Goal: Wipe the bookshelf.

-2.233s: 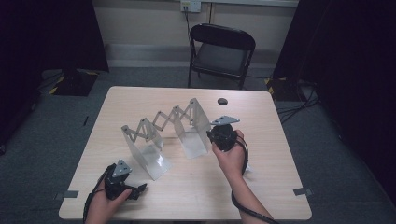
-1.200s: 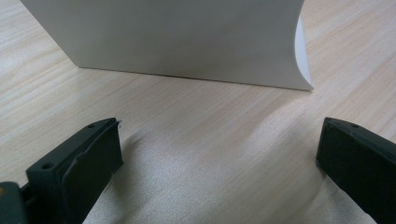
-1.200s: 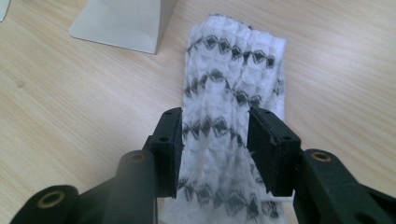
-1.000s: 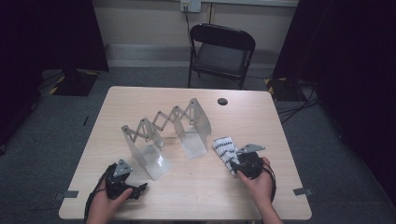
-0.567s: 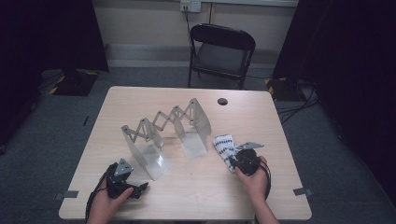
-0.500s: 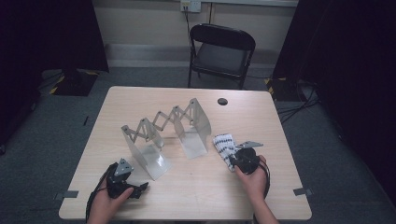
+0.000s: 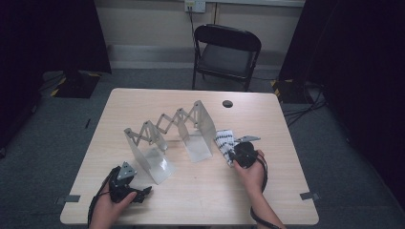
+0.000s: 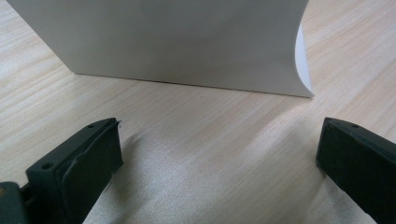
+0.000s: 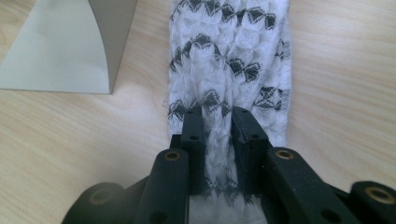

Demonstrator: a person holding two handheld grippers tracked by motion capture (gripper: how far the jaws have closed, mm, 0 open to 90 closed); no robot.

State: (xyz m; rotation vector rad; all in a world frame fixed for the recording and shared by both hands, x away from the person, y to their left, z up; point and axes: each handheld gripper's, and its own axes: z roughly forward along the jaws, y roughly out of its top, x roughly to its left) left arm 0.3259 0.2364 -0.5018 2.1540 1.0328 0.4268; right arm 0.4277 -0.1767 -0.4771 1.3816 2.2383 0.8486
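A: On the left, near the front-left corner of the worktop, the left tool rests with its jaws wide apart and nothing between them. In the left gripper view there is bare wood between the jaws and the white end plate of the folding rack stands just ahead.

B: And the rack itself?

A: The folding rack stands across the middle of the worktop, its scissor links stretched between two upright plates. To its right, toward the right edge, lies the patterned cloth, white with black marks, flat on the wood just beside the right plate.

B: Is the right tool holding it?

A: Yes. The right tool has just been closing, and its jaws are nearly together on a raised fold of the patterned cloth.

B: What can go wrong?

A: I think the grip takes only a thin ridge of the knit. If the hand lifts quickly, the fold can slip out. Also the cloth is soft, so its hanging end can brush the near plate of the rack and push it, because the two are so close.
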